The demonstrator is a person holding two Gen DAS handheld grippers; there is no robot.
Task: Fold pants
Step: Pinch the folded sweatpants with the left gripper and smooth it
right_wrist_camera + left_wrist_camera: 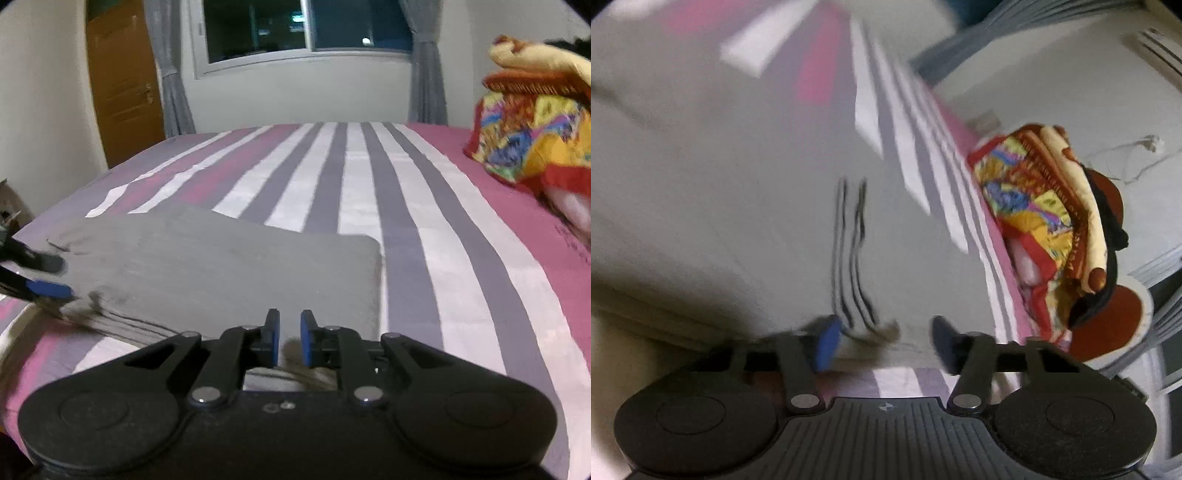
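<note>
Grey pants (221, 266) lie folded flat on the striped bed; they fill the blurred left wrist view (720, 184), with thin black stripes near the hem (853, 258). My left gripper (886, 336) is open, its fingers on either side of the striped hem edge; it also shows at the left edge of the right wrist view (48, 277). My right gripper (290, 338) sits low at the pants' near edge, its jaws a narrow gap apart with the near edge of the cloth in the gap below the blue pads.
The bed sheet (369, 177) has pink, grey and white stripes. A pile of colourful folded blankets (535, 140) sits at the bed's right side, also seen in the left wrist view (1045, 206). A window, curtains and a wooden door (125, 81) stand beyond.
</note>
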